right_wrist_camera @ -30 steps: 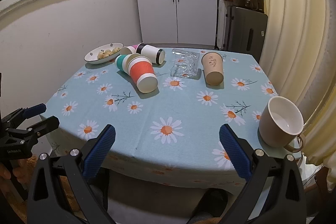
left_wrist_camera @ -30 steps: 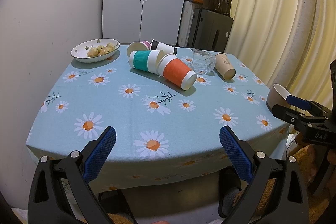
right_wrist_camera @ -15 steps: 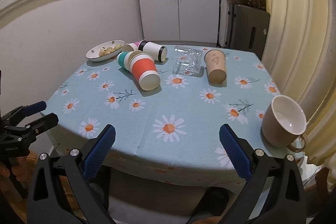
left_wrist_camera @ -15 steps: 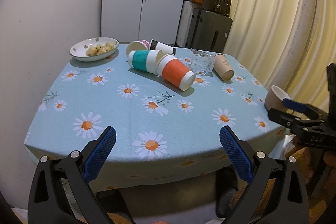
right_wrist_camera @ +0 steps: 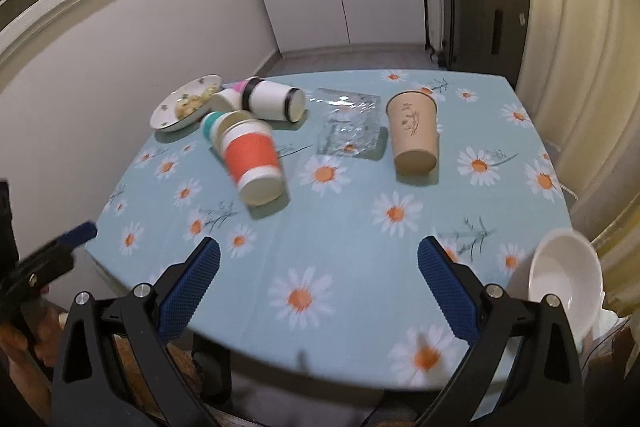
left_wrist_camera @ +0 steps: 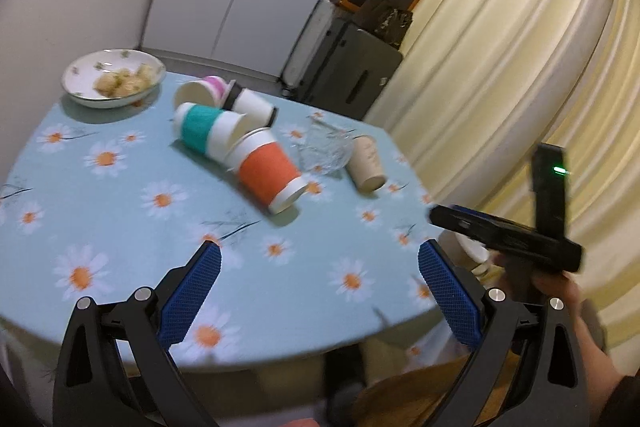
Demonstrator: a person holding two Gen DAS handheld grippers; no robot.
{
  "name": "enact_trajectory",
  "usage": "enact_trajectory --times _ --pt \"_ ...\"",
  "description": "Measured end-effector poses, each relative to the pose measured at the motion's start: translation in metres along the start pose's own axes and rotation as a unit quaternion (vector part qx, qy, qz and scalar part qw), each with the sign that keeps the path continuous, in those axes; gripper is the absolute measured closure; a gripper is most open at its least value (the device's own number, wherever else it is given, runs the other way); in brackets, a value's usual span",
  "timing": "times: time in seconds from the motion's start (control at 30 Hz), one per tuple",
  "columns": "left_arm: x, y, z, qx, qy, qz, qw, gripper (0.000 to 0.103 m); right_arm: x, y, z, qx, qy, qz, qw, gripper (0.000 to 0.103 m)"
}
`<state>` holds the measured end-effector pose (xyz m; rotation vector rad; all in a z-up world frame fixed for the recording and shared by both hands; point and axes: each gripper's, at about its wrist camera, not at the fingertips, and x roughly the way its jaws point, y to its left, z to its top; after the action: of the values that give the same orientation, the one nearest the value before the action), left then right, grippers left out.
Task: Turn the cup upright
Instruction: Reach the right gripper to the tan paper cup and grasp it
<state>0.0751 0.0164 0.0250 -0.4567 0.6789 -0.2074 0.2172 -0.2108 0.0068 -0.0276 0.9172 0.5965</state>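
The desk (right_wrist_camera: 360,247) with its daisy-print blue cloth carries everything. On its near right edge, a white mug (right_wrist_camera: 566,281) lies tipped with its mouth facing the right wrist camera. At the far left sits a bowl of food (left_wrist_camera: 114,77). Near the middle lie 5 paper cups on their sides: an orange-sleeved cup (right_wrist_camera: 252,163), a teal-sleeved cup (left_wrist_camera: 200,125) touching it behind, a black-banded white cup (right_wrist_camera: 274,99), a pink cup (left_wrist_camera: 208,93) and, apart to the right, a beige cup (right_wrist_camera: 414,133). A clear glass (right_wrist_camera: 350,125) lies between the white and beige cups. The left gripper (left_wrist_camera: 320,291) and right gripper (right_wrist_camera: 320,289) both hover over the near edge, fingers spread wide, gripping nothing
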Motion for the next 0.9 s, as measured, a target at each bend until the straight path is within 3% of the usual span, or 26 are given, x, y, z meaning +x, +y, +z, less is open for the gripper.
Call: enact_trajectory --times 0.1,0.13,0.3,0.43,0.53,0.6,0.9 --pt "0.017 -0.002 0.013 -0.024 0.005 -0.031 0.9992 0.007 0.017 -0.021 0.033 0.018 0.022 -0.001 1.0 0.007" --pt "0.025 -0.002 0.016 -0.033 0.012 -0.047 0.9983 0.007 0.025 -0.029 0.045 0.025 0.034 -0.003 0.999 0.013" --pt "0.065 0.007 0.019 -0.064 0.056 -0.071 0.9939 0.007 0.062 -0.053 0.083 0.034 0.089 -0.015 0.995 0.022" --pt "0.088 0.007 0.013 -0.041 0.079 -0.056 0.9944 0.007 0.099 -0.065 0.102 0.027 0.159 -0.026 0.987 0.027" --pt "0.095 0.002 0.007 -0.014 0.088 -0.045 0.995 0.007 0.118 -0.072 0.115 0.021 0.185 -0.05 0.981 0.027" --pt "0.097 0.0 0.005 -0.009 0.092 -0.048 0.9946 0.007 0.129 -0.076 0.121 0.019 0.2 -0.062 0.978 0.034" --pt "0.1 0.001 0.005 -0.021 0.096 -0.049 0.994 0.007 0.166 -0.088 0.133 0.035 0.252 -0.084 0.963 0.041"
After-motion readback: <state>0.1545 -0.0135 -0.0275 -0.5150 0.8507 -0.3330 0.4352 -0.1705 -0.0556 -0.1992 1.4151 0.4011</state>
